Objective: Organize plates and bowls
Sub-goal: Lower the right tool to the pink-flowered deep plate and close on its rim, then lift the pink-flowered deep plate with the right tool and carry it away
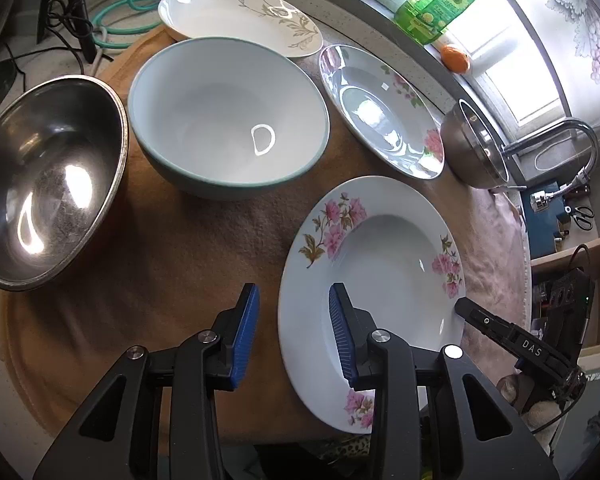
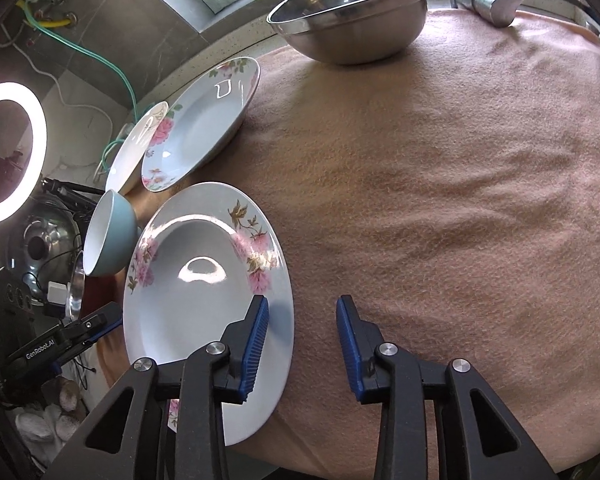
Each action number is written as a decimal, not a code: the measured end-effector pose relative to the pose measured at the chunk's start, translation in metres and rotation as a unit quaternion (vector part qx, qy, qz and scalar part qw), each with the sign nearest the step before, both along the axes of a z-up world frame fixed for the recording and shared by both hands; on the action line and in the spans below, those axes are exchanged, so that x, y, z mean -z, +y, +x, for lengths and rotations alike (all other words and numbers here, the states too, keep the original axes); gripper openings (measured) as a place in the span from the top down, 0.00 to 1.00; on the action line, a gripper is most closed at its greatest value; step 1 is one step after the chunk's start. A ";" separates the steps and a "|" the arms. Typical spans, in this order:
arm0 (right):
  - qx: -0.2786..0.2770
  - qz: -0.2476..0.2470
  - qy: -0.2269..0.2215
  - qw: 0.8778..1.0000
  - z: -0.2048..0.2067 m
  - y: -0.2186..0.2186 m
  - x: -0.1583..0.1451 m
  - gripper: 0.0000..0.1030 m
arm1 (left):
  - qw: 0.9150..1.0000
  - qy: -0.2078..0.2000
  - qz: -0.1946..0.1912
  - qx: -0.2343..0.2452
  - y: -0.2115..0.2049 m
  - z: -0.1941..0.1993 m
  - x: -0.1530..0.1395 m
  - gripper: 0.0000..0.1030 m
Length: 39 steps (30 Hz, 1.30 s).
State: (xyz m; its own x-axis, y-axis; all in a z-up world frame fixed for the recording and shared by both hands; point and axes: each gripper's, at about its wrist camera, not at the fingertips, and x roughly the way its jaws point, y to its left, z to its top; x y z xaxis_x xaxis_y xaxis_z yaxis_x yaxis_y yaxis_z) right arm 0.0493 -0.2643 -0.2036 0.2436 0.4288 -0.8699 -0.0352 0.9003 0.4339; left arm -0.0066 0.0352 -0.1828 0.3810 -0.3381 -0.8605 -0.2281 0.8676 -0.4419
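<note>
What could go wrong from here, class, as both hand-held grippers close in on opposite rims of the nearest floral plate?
1. The left hand-held gripper and right hand-held gripper each straddle a rim of the nearest floral plate without pressing yet; a glossy rim could slip once lifted.
2. An uneven lift from the two sides could tilt the plate.
3. The teal-rimmed bowl and second floral plate stand close, so a swing might knock them.

White plate (image 1: 384,256) with pink flowers; teal-rimmed bowl (image 1: 228,120).
</note>
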 end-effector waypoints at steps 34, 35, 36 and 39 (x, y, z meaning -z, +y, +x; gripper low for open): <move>-0.016 0.005 0.012 1.000 0.003 0.011 0.002 0.81 | 1.000 0.014 -0.013 0.017 -0.003 0.009 0.009 0.84; -0.017 0.003 0.011 1.000 0.003 0.011 0.002 0.81 | 1.000 0.013 -0.012 0.019 -0.004 0.009 0.008 0.84; -0.018 0.001 0.010 1.000 0.002 0.011 0.001 0.81 | 1.000 0.013 -0.010 0.020 -0.004 0.008 0.008 0.84; -0.020 -0.004 0.007 1.000 0.001 0.011 0.001 0.80 | 1.000 0.012 -0.006 0.023 -0.006 0.008 0.007 0.84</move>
